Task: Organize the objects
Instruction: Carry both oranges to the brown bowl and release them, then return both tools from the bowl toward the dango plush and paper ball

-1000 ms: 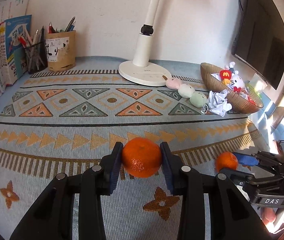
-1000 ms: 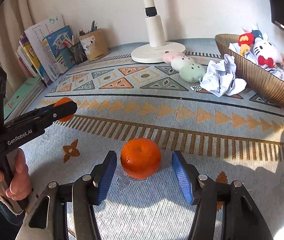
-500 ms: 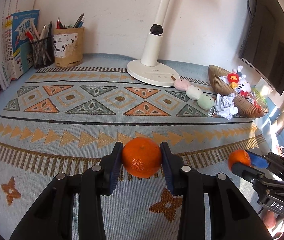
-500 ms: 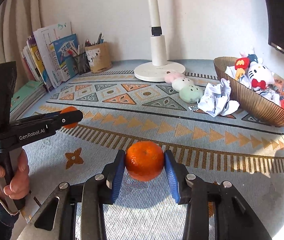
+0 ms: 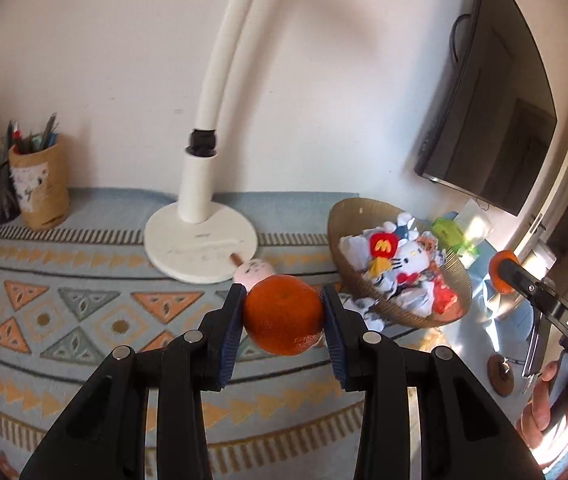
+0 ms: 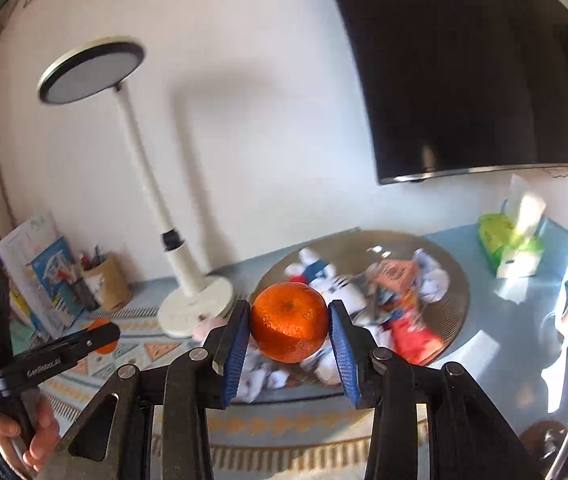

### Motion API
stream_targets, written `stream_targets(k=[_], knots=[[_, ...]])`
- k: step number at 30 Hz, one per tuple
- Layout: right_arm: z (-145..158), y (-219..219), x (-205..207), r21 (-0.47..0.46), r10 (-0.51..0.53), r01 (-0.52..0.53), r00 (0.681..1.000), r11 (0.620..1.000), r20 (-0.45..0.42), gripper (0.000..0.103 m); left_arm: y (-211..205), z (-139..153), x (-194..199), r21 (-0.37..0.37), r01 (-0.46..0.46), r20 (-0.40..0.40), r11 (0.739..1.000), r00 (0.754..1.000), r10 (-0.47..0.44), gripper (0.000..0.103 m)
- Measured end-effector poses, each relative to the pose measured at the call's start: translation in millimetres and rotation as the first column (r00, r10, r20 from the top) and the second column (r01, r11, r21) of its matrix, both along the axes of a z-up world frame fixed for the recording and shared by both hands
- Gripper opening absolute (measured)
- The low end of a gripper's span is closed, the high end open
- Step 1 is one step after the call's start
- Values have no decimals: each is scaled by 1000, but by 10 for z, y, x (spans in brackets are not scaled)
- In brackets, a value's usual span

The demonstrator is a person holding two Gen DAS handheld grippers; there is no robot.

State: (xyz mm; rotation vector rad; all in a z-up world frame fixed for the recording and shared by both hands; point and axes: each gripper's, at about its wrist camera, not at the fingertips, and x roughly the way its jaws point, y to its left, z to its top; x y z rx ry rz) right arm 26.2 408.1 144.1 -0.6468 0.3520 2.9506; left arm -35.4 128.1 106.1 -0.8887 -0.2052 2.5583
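My left gripper [image 5: 282, 316] is shut on an orange mandarin [image 5: 282, 314] and holds it above the patterned mat, left of the brown bowl [image 5: 340, 216]. My right gripper [image 6: 290, 328] is shut on a second mandarin [image 6: 290, 326] and holds it in the air in front of the bowl [image 6: 454, 280]. The bowl holds a Hello Kitty plush [image 5: 408, 258], crumpled paper and other small toys. The right gripper with its mandarin [image 5: 502, 276] shows at the right edge of the left wrist view. The left gripper with its mandarin [image 6: 101, 338] shows at the left of the right wrist view.
A white desk lamp [image 5: 199, 240] stands at the back middle. A pink plush [image 5: 253, 270] lies by its base. Pen holders [image 5: 39, 188] and books [image 6: 39, 268] stand at the back left. A dark monitor [image 6: 464, 60] hangs at the right. A green tissue pack [image 6: 508, 246] lies behind the bowl.
Both grippers have lifted their mandarins off the mat and moved right, toward the bowl. A second ago the right gripper was open around its mandarin; it closed on it.
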Motion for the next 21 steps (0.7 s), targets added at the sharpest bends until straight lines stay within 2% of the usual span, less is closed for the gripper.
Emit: stream_targets(k=[2, 5, 10, 11, 13, 14, 16, 18, 21], knots=[[-49, 267, -143, -35, -67, 67, 998, 997, -12, 39, 336, 87, -187, 23, 54, -16, 998, 998, -53, 35], [-219, 500, -334, -64, -105, 106, 994, 992, 21, 39, 799, 128, -366, 25, 119, -57, 993, 991, -118, 35], [-487, 710, -497, -186, -79, 93, 994, 978, 81, 39, 1397, -10, -649, 2, 199, -38, 980, 979, -199, 36], [-515, 738, -504, -214, -69, 87, 994, 973, 87, 40, 1472, -45, -691, 1, 217, -31, 976, 976, -217, 41], [-524, 782, -464, -244, -65, 81, 995, 966, 74, 51, 1538, -107, -732, -2, 236, -5, 972, 972, -236, 86], [-506, 787, -426, -243, -73, 87, 995, 966, 66, 53, 1511, -113, -705, 8, 230, -18, 973, 973, -230, 92], [-452, 767, -361, -235, -71, 81, 996, 969, 47, 59, 1403, -98, -617, 13, 211, -50, 977, 976, -210, 94], [-395, 714, -259, -240, -45, 53, 998, 969, 39, 59, 1256, -70, -572, 4, 200, -37, 980, 979, -199, 94], [-341, 513, -48, -236, 33, -25, 999, 971, 32, 59, 835, -44, -456, 29, 121, -18, 992, 993, -121, 96]])
